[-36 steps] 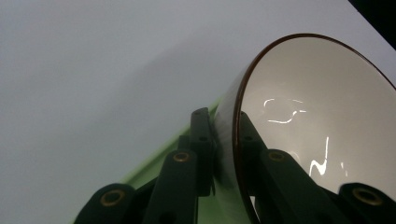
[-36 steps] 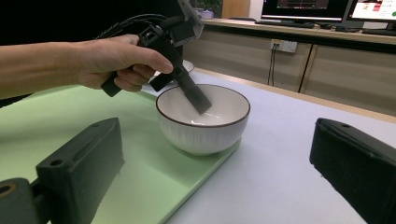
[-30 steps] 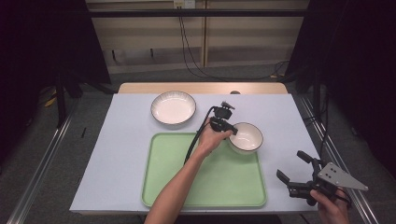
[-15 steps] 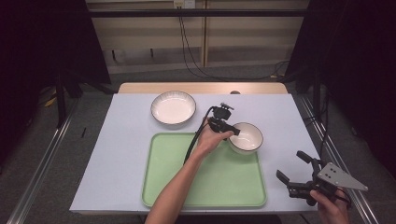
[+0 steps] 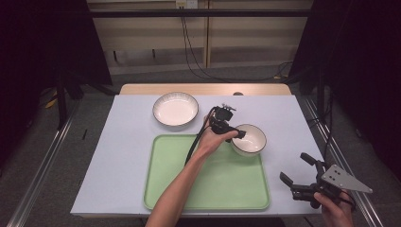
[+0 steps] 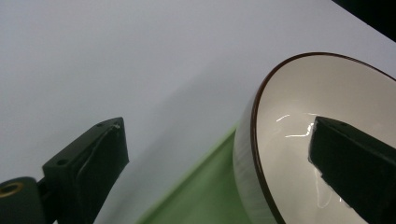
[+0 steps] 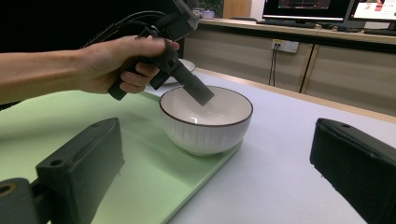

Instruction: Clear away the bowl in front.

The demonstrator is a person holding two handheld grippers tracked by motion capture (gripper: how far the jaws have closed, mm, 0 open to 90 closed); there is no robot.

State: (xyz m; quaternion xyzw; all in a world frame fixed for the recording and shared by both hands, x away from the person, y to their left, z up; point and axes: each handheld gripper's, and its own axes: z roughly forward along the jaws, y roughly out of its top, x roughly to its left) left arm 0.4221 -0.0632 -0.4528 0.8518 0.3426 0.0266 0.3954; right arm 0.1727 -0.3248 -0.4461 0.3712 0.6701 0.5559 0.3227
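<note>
A white bowl point(image 5: 250, 141) with a dark rim rests on the far right corner of a green tray point(image 5: 208, 184), partly overhanging the tray's edge. My left gripper point(image 5: 236, 134) straddles the bowl's near-left rim. In the left gripper view one jaw is inside the bowl point(image 6: 299, 107) and the other stands outside over the table, well off the wall. Its jaws have just been opening and the pads do not press the rim. My right gripper point(image 5: 294, 166) is held open near the table's front right corner, pointing at the bowl point(image 7: 205, 126) from a distance, nothing between its jaws.
A shallow white dish point(image 5: 175, 108) sits behind the tray at the centre left of the white table cover point(image 5: 118, 156). The left forearm lies across the tray. Cables hang behind the table's far edge.
The left jaws look a little wider apart at the bowl's rim. Both hands and the bowl have stayed where they were.
</note>
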